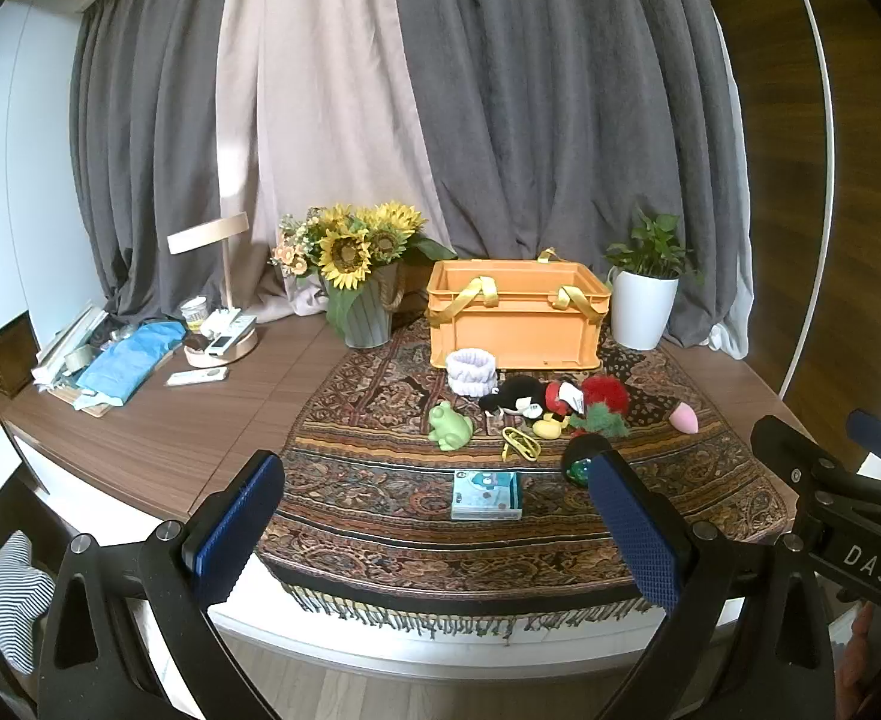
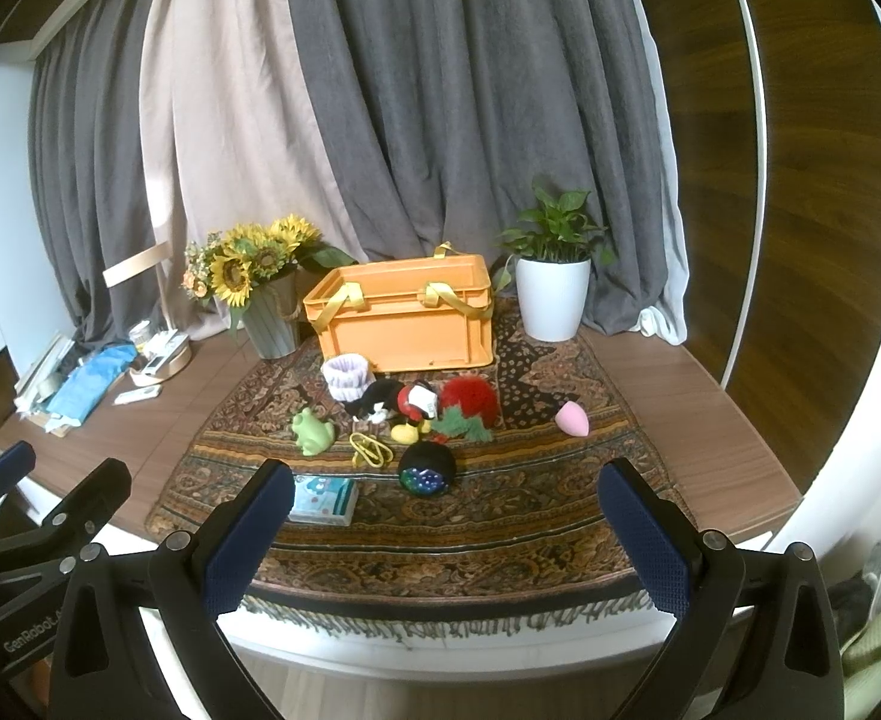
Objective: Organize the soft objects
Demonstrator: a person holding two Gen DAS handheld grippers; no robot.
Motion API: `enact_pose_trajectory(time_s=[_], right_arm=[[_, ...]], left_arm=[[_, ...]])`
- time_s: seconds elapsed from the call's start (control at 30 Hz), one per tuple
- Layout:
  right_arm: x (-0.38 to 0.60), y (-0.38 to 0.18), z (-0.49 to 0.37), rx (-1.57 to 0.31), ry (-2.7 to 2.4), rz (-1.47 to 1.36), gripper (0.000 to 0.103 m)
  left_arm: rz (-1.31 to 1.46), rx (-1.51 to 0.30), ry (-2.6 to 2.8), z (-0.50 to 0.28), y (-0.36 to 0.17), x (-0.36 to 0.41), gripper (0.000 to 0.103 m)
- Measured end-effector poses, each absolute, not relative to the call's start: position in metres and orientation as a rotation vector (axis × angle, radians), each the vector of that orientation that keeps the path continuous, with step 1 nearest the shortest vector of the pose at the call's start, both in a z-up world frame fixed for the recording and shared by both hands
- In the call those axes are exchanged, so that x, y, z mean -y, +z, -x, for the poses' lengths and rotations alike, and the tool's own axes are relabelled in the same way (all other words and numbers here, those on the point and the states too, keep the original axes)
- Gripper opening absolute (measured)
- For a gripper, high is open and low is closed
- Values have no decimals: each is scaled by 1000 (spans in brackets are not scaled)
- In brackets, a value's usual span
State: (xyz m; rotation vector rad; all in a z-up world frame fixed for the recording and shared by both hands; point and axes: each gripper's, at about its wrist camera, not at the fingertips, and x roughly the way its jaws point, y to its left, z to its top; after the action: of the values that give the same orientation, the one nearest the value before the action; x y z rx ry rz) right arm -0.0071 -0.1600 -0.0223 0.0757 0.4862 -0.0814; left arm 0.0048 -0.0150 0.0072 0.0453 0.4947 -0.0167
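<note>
I hold my left gripper (image 1: 434,531) level at the near edge of the desk (image 1: 200,420), pointed at the patterned cloth (image 1: 380,468); its jaws are spread wide with nothing between them. My right gripper (image 2: 449,531) hangs beside it at the same height, jaws equally released and bare.

The soft things lie in a cluster on the cloth, in front of the orange crate (image 1: 515,315): a lavender scrunchie (image 1: 471,369) nearest the crate, a green frog (image 1: 449,426), a black-and-red plush mouse (image 1: 527,399) touching a red fuzzy strawberry (image 1: 605,399), a pink sponge (image 1: 683,417) off to the right, a yellow loop (image 1: 518,441), and a black ball (image 2: 427,468). A small blue box (image 1: 486,495) sits closest to me.
</note>
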Motion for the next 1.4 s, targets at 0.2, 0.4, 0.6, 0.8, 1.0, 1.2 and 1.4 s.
enact_pose_trajectory(time_s=[0.2, 0.4, 0.6, 0.8, 1.0, 1.2, 1.4], right_arm=[[160, -22, 7, -486, -81, -75, 102], [160, -23, 7, -485, -81, -76, 102], [160, -23, 7, -484, -81, -76, 102], [161, -23, 7, -486, -81, -78, 102], [160, -24, 7, -486, -80, -78, 102], [164, -28, 3, -503, -71, -82, 102], [172, -38, -9, -529, -56, -95, 102]], left_arm=[[-44, -496, -19, -5, 7, 17, 103], [-44, -495, -17, -4, 6, 17, 103], [-44, -495, -18, -5, 5, 19, 103], [-44, -496, -19, -4, 4, 20, 103], [-44, -501, -20, -4, 2, 25, 103], [-40, -525, -23, -13, -7, 28, 103], [-27, -556, -26, -26, -22, 28, 103]])
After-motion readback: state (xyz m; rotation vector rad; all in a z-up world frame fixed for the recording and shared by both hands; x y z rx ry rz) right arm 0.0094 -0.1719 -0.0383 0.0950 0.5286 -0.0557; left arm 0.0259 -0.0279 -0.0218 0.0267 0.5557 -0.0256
